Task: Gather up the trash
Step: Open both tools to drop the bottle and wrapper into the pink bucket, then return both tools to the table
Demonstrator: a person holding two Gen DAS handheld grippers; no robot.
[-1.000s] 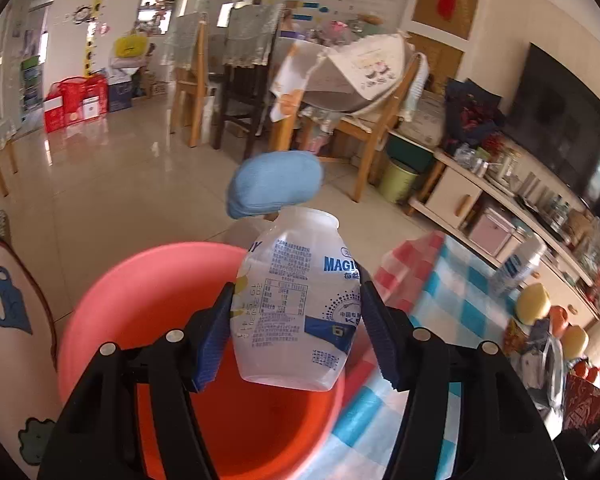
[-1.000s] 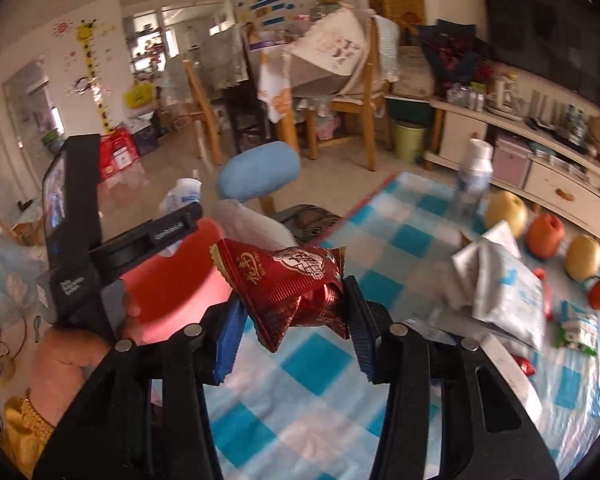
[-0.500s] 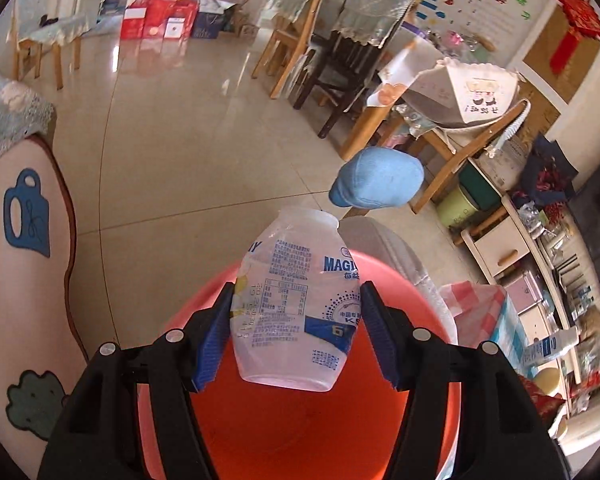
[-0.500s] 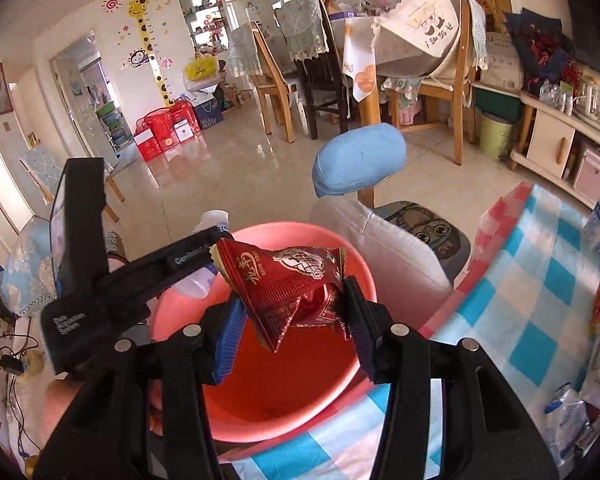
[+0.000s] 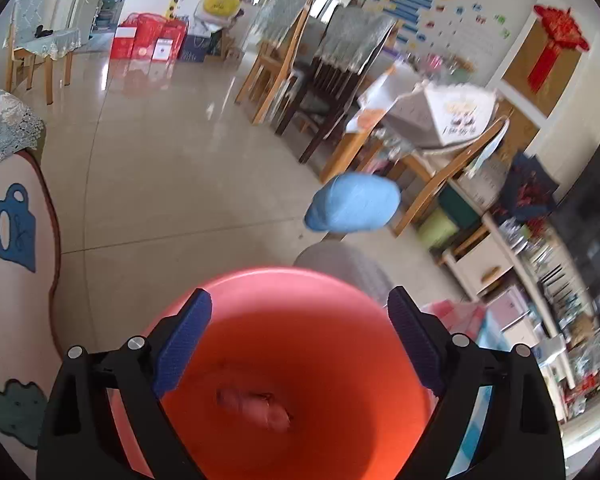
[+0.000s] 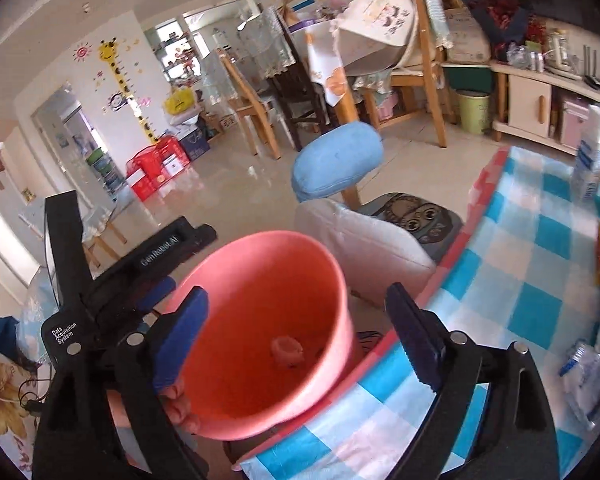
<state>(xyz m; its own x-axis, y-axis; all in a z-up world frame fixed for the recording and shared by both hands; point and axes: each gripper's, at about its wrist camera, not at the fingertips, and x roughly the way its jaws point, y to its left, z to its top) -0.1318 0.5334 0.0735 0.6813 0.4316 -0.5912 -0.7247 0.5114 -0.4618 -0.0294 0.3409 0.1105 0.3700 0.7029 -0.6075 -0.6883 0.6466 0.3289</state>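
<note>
A pink bucket (image 5: pixel 284 276) fills the lower middle of the left wrist view, right under my left gripper (image 5: pixel 300 340). Its jaws are opening, with nothing between them. A blurred pale bottle (image 5: pixel 254 404) lies at the bucket's bottom. In the right wrist view the same bucket (image 6: pixel 256 292) stands beside the table's edge, and a small pale shape (image 6: pixel 286 350) shows inside it. My right gripper (image 6: pixel 296 328) hangs over the rim, jaws opening and empty. I cannot make out the red snack wrapper. The left gripper's black body (image 6: pixel 140 272) sits at the bucket's left.
A table with a blue-checked cloth (image 6: pixel 520 280) lies to the right, with a white bottle (image 6: pixel 592 152) and crumpled clear packaging (image 6: pixel 588 380) on it. A blue-padded chair (image 6: pixel 336 164) and a white cushion (image 6: pixel 364 248) stand behind the bucket. A hand (image 6: pixel 176 400) shows at bottom left.
Both grippers moved over the bucket and opened. The white bottle left the left jaws and the red wrapper left the right jaws; the bottle now lies inside the bucket.
</note>
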